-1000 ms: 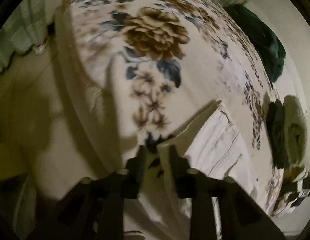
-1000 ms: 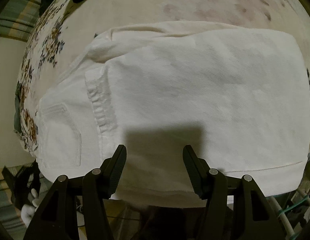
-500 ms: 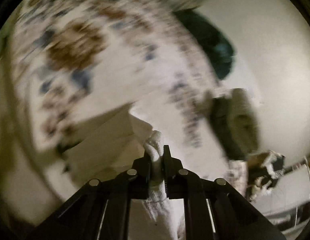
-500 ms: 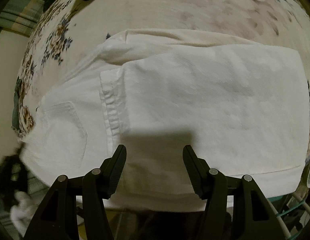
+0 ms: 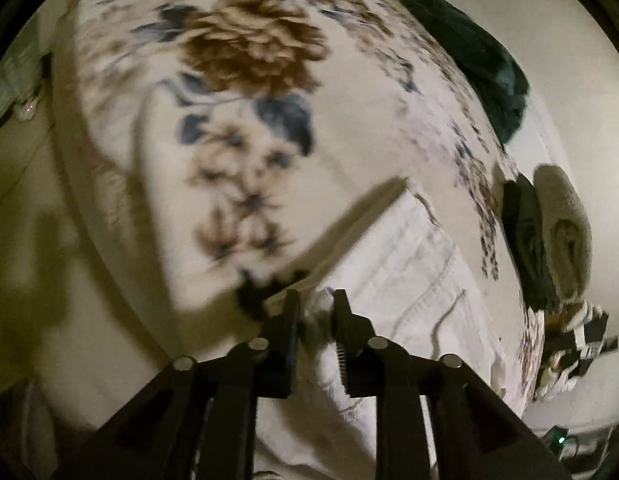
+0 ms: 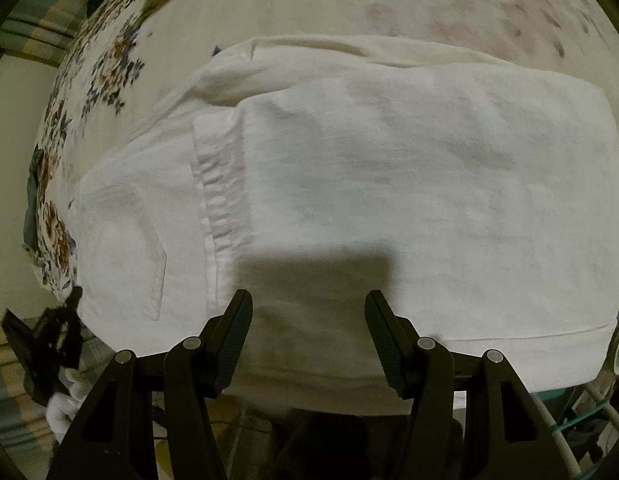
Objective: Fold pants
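A: Where are the pants?

B: Lying flat on a bed under a flowered bedspread. In the right wrist view they are folded into a broad white block, one layer lapped over another, with a ribbed seam running down the left part and a back pocket further left.

A: And the right tongs?

B: Spread wide apart, holding nothing. They hang above the near edge of the pants, and their shadow falls on the cloth between the fingers.

A: The left tongs?

B: Their fingers stand only slightly apart with a bunch of white pants cloth between them. That view is blurred, so I cannot tell whether they are clamped on the cloth. The cloth runs from the tongs toward the right, showing stitched seams.

A: Anything else on the bed?

B: A dark green garment at the far right edge of the bedspread, and a rolled pale towel beside a dark folded piece on the right. In the right wrist view the left tongs show small and dim at the lower left.
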### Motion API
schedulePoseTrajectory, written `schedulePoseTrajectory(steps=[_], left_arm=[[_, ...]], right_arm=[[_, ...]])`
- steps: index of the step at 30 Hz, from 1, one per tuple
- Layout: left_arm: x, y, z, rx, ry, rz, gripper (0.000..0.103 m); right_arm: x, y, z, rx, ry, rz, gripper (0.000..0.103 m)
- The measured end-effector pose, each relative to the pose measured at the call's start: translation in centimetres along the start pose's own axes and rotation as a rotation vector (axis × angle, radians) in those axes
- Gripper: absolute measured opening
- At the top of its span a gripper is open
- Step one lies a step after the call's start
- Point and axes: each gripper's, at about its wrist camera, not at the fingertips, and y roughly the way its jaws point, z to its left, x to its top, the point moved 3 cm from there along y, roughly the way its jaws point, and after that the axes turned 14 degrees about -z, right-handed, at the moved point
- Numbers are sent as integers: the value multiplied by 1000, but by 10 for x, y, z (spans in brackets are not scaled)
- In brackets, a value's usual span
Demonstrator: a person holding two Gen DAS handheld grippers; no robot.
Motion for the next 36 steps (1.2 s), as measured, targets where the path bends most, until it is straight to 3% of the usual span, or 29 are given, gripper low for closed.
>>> schedulePoseTrajectory(steps=[1, 3, 6, 12, 15, 18, 19, 20, 24, 30, 36], left_arm=[[0, -7, 4, 10, -16, -9, 22], [2, -25, 7, 34, -50, -50, 45], [-7, -34, 7, -26, -120, -61, 59], [-35, 20, 3, -29, -165, 69, 58], [-29, 29, -8, -21, -142, 28, 59], [-26, 31, -13, -8, -122, -2, 56], [-26, 32, -14, 4, -114, -21, 49], [-24, 32, -15, 20, -98, -37, 33], [-20, 10, -36, 9, -14, -125, 17], [-12, -52, -116, -103, 116, -269, 15], [-37, -116, -226, -265, 283, -315, 14]], right_arm=[[1, 0, -1, -4, -1, -1, 61], [2, -1, -4, -8, 6, 1, 61], [2, 1, -7, -13, 19, 11, 61], [-1, 7, 3, -12, 11, 17, 61], [-2, 8, 9, -2, 6, 14, 61], [-2, 8, 10, 4, 8, 8, 61], [-2, 9, 11, 5, 12, 8, 61], [-2, 8, 9, 6, 16, 7, 61], [2, 0, 3, 15, 32, -20, 61], [13, -29, -24, 48, 89, -85, 61], [20, -71, -87, 49, 195, -144, 61]])
